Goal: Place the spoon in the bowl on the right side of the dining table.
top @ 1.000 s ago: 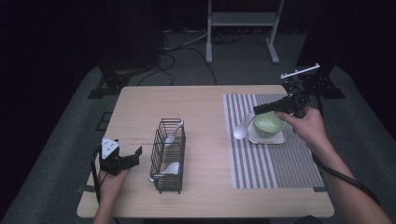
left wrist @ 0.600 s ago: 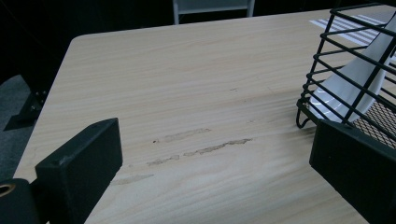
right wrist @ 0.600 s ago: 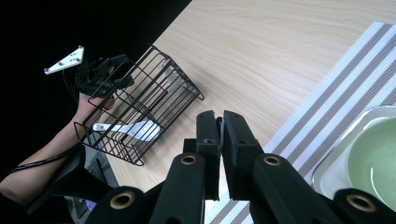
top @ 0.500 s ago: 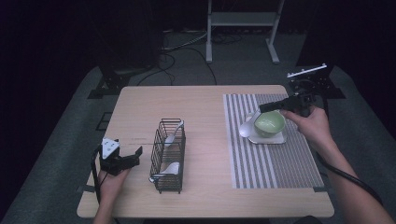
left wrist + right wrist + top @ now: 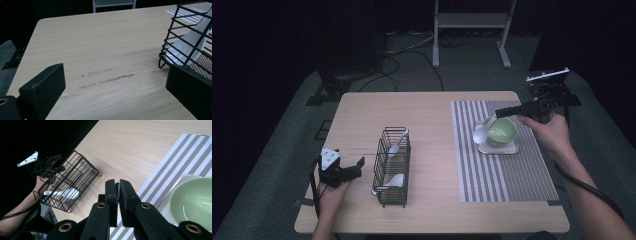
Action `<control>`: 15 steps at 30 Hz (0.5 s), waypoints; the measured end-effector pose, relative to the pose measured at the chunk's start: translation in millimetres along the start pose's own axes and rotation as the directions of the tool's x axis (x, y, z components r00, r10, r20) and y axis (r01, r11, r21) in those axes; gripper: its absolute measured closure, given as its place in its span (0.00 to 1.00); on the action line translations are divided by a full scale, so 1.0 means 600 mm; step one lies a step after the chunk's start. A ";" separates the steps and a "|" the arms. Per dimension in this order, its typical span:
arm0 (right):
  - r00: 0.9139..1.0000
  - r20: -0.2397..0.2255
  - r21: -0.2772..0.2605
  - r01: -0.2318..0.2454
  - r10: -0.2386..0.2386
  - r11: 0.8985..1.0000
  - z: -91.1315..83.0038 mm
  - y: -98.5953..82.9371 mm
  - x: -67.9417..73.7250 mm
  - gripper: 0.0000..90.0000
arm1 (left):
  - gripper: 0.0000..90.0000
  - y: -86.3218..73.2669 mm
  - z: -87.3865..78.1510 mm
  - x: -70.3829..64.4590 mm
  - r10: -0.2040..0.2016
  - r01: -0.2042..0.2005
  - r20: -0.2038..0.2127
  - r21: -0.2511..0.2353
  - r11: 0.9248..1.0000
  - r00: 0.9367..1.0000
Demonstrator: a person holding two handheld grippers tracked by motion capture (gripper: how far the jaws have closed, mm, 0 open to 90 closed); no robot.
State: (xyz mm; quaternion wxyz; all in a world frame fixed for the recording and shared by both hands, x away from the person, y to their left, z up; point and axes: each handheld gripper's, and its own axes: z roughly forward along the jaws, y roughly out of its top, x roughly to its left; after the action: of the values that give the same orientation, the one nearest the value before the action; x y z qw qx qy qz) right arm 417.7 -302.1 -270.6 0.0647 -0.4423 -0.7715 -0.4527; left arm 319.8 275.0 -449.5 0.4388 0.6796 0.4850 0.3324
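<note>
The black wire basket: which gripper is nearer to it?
Left. The left gripper sits just beside the black wire basket; the right gripper is far across the table, over the green bowl.

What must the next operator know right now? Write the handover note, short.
Left tongs: open, low over the table, left of the wire basket.
Right tongs: shut on a white spoon, held beside the green bowl on its white plate.
Done: one spoon at the bowl, not yet set down.
Left: probably place it; two spoons lie in the basket.

Green bowl (image 5: 501, 131); white spoon (image 5: 480, 133); grey-and-white striped mat (image 5: 492, 170); black wire basket (image 5: 392, 167).
</note>
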 end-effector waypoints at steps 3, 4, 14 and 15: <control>1.000 0.006 -0.005 -0.008 0.008 1.000 -0.003 0.000 -0.005 0.95 | 0.02 0.000 0.000 0.000 -0.001 0.001 0.000 -0.001 1.000 1.000; 1.000 0.008 -0.006 -0.013 0.013 1.000 -0.005 0.000 -0.007 0.95 | 0.02 0.000 0.000 0.000 -0.002 0.002 0.000 -0.002 1.000 1.000; 0.999 0.029 -0.036 -0.039 0.040 0.999 -0.016 -0.002 -0.025 0.95 | 0.02 0.000 -0.001 0.001 -0.001 0.001 -0.002 -0.003 1.000 1.000; 0.999 0.032 -0.039 -0.043 0.044 0.998 -0.017 -0.002 -0.027 0.95 | 0.02 0.000 -0.001 0.001 0.000 0.000 -0.002 -0.001 1.000 1.000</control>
State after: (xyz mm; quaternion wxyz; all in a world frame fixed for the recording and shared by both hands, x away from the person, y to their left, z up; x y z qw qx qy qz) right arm 423.7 -320.3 -273.5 0.0535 -0.4674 -0.7539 -0.4586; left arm 319.5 275.8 -449.3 0.4387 0.6790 0.4851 0.3334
